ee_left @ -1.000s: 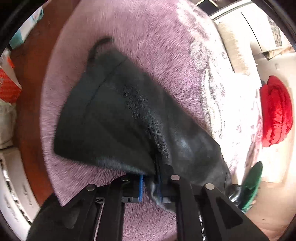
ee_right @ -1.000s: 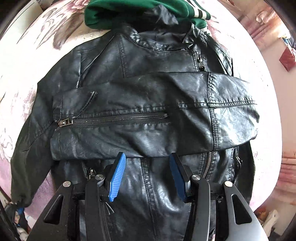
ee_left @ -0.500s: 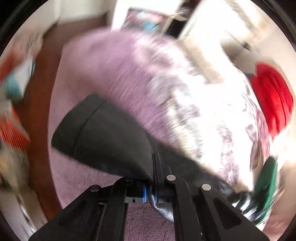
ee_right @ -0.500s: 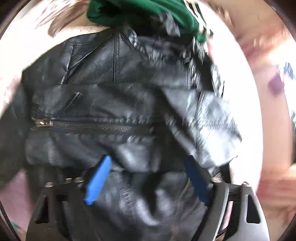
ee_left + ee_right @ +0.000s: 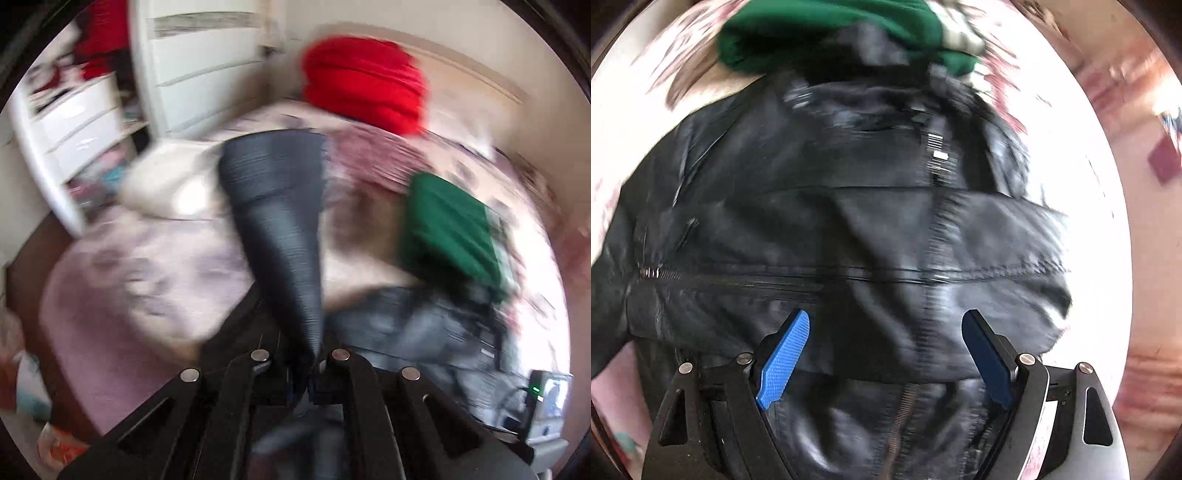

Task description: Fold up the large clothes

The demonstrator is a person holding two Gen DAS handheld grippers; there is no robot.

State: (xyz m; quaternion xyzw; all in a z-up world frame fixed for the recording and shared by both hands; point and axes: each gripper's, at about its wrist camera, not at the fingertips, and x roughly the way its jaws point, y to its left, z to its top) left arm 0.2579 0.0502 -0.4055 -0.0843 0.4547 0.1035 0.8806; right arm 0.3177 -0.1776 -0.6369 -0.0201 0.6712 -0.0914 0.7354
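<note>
A black leather jacket (image 5: pixel 849 206) lies front up on the bed, one sleeve folded across its chest. My right gripper (image 5: pixel 886 332) is open and empty, its blue pads (image 5: pixel 783 354) spread wide just above the folded sleeve. My left gripper (image 5: pixel 306 369) is shut on the jacket's other sleeve (image 5: pixel 280 221), which is lifted off the bed and stretches away from the jaws. The rest of the jacket (image 5: pixel 413 325) shows blurred at the lower right of the left wrist view.
A green folded garment (image 5: pixel 827 33) lies right behind the jacket's collar, also in the left wrist view (image 5: pixel 450 229). A red bundle (image 5: pixel 362 81) sits at the bed's head. White drawers (image 5: pixel 74 133) stand left. Pink floral bedspread (image 5: pixel 140 280) surrounds the jacket.
My left gripper has lifted the sleeve off the bed and swung it up toward the jacket body. My right gripper has opened wider and shifted slightly over the jacket.
</note>
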